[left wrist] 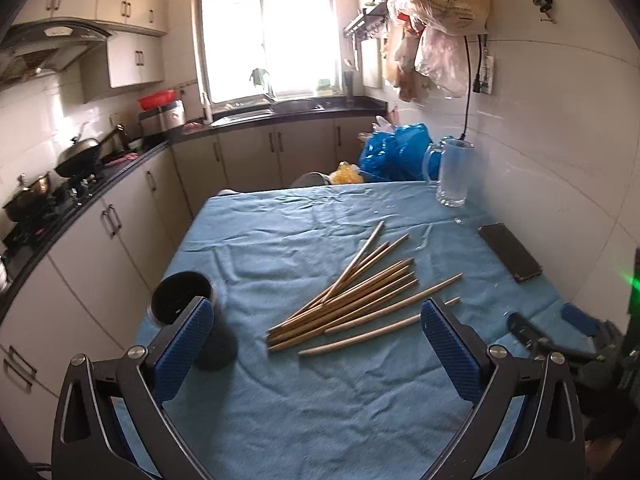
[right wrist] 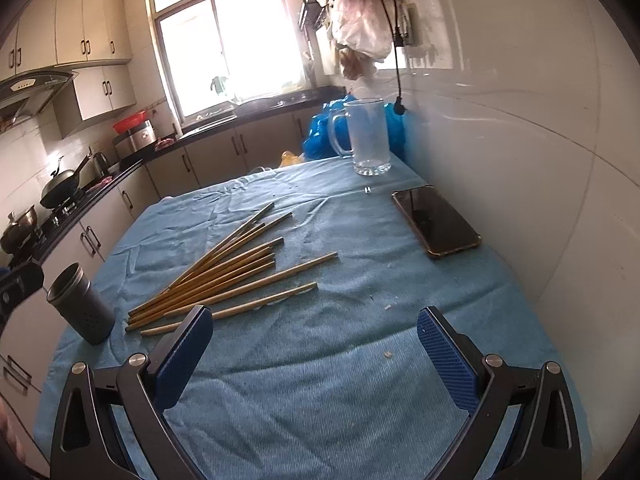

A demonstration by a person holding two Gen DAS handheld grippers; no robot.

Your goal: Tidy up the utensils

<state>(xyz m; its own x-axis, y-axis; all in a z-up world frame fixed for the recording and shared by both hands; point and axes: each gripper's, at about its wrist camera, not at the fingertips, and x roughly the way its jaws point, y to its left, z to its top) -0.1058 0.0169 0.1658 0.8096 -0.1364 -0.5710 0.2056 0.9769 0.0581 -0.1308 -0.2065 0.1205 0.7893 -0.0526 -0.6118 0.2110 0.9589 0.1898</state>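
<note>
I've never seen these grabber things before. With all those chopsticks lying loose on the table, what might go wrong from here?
Both grippers, left and right, are open and empty.

1. The chopsticks lie overlapped in a fan, so a pinch may catch several or flick one away.
2. The dark holder stands near the table's left edge; a nudge could tip it off.
3. A phone and glass mug sit close by on the wrinkled cloth; a wide sweep might hit them.

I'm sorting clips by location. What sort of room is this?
A home kitchen, most likely: a wok on a gas stove, a range hood above it, and a sink counter under the window.
</note>
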